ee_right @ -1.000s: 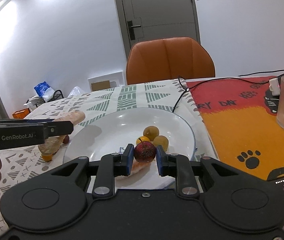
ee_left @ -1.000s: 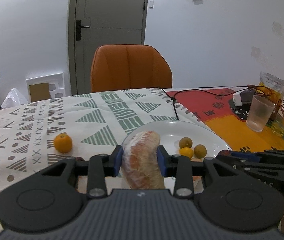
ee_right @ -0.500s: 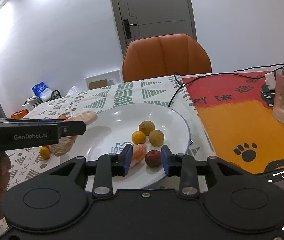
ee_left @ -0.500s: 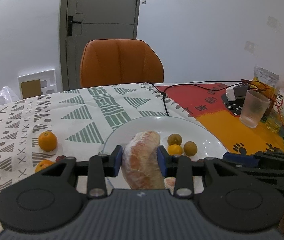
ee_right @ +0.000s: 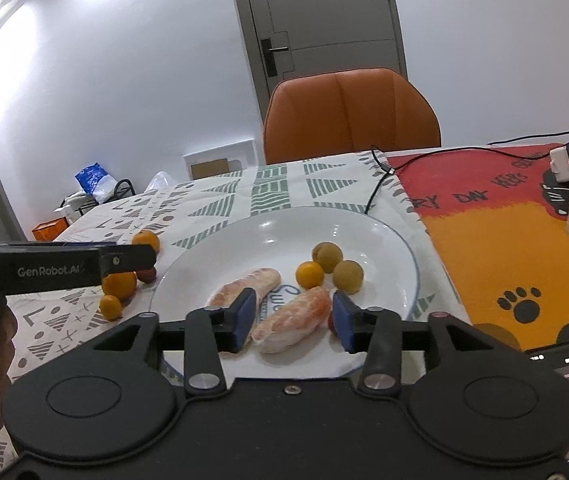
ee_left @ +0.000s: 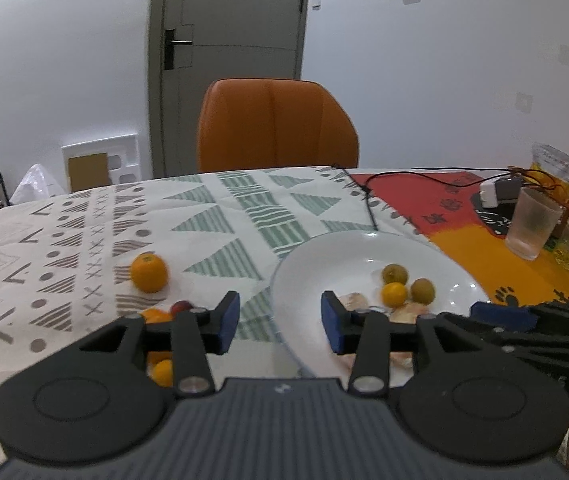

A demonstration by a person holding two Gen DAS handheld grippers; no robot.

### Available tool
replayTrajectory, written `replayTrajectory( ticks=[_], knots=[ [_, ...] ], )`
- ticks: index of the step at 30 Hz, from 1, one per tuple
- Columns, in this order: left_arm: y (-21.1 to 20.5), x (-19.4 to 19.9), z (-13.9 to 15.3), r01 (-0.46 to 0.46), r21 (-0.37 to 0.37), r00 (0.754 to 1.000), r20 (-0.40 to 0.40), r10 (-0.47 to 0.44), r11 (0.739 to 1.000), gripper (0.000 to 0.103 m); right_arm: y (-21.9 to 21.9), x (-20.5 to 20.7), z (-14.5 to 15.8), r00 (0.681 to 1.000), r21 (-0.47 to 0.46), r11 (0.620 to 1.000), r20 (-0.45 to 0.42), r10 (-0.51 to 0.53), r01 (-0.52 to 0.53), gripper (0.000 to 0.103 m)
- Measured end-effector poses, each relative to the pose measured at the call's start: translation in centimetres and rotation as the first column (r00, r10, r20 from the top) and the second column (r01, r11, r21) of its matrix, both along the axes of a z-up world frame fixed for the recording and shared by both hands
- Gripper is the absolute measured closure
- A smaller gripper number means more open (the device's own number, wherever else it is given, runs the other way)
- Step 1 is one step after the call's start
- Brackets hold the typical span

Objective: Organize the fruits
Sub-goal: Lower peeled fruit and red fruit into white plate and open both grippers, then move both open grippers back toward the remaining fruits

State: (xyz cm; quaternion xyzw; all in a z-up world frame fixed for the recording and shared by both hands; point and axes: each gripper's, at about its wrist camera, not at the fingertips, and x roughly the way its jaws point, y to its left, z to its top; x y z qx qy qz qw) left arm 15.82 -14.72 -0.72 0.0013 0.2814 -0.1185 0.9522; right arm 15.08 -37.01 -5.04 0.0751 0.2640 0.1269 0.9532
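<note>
While the left gripper [ee_left: 280, 320] was squeezing a peeled fruit piece a moment ago, its jaws are now standing wide apart with nothing between them. That piece is now lying on the white plate [ee_right: 380, 240], next to the other peeled piece [ee_right: 292, 320]. You can see the newly dropped piece [ee_right: 246, 288] in the right wrist view, on the left part of the plate. The right gripper [ee_right: 292, 320] is hanging low over the near side of the plate with its jaws apart too. The dark red fruit [ee_right: 330, 322] it let go of is peeking out by its right finger. Three small round fruits [ee_right: 326, 266] are sitting together on the plate. Some oranges [ee_left: 148, 272] are waiting on the patterned cloth [ee_left: 212, 220], off the plate.
</note>
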Motion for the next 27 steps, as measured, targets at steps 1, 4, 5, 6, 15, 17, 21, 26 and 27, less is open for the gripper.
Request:
replayTrajectory(
  ticks=[1, 4, 5, 6, 15, 17, 21, 26, 27],
  knots=[
    [0.3, -0.1, 0.0, -0.006, 0.0, 1.0, -0.001, 0.006, 1.0, 0.054, 0.1, 0.0, 0.1, 1.0, 0.001, 1.0, 0.002, 0.002, -0.002, 0.055],
    [1.2, -0.4, 0.2, -0.019, 0.003, 1.0, 0.001, 0.019, 1.0, 0.045, 0.5, 0.0, 0.1, 1.0, 0.003, 1.0, 0.005, 0.007, -0.007, 0.052],
    [1.4, -0.5, 0.2, -0.022, 0.007, 1.0, 0.003, 0.022, 1.0, 0.042, 0.6, 0.0, 0.2, 1.0, 0.004, 1.0, 0.009, 0.007, -0.007, 0.047],
    [1.6, -0.6, 0.3, -0.025, 0.012, 1.0, 0.007, 0.025, 1.0, 0.036, 0.8, -0.1, 0.2, 1.0, 0.003, 1.0, 0.013, 0.007, -0.007, 0.043],
    [4.1, -1.1, 0.8, -0.081, 0.02, 0.996, 0.029, 0.08, 0.997, 0.018, 1.9, -0.3, 1.1, 0.998, 0.0, 1.0, 0.062, 0.018, -0.018, 0.003],
    [4.7, -1.2, 0.9, -0.086, 0.009, 0.996, 0.026, 0.086, 0.996, 0.018, 2.2, -0.3, 1.3, 0.997, 0.003, 1.0, 0.071, 0.021, -0.021, 0.0],
    [6.1, -1.5, 1.1, -0.099, -0.028, 0.995, 0.024, 0.099, 0.995, 0.018, 2.7, -0.3, 1.5, 0.997, 0.005, 1.0, 0.073, 0.027, -0.028, 0.0],
    [7.6, -2.0, 1.4, -0.125, -0.049, 0.991, 0.035, 0.127, 0.991, 0.018, 3.5, -0.4, 1.7, 0.996, -0.005, 0.999, 0.077, 0.034, -0.033, 0.0],
    [7.9, -2.1, 1.5, -0.13, -0.051, 0.991, 0.036, 0.132, 0.99, 0.018, 3.7, -0.3, 1.7, 0.996, -0.008, 0.999, 0.078, 0.035, -0.034, 0.0]
  ],
)
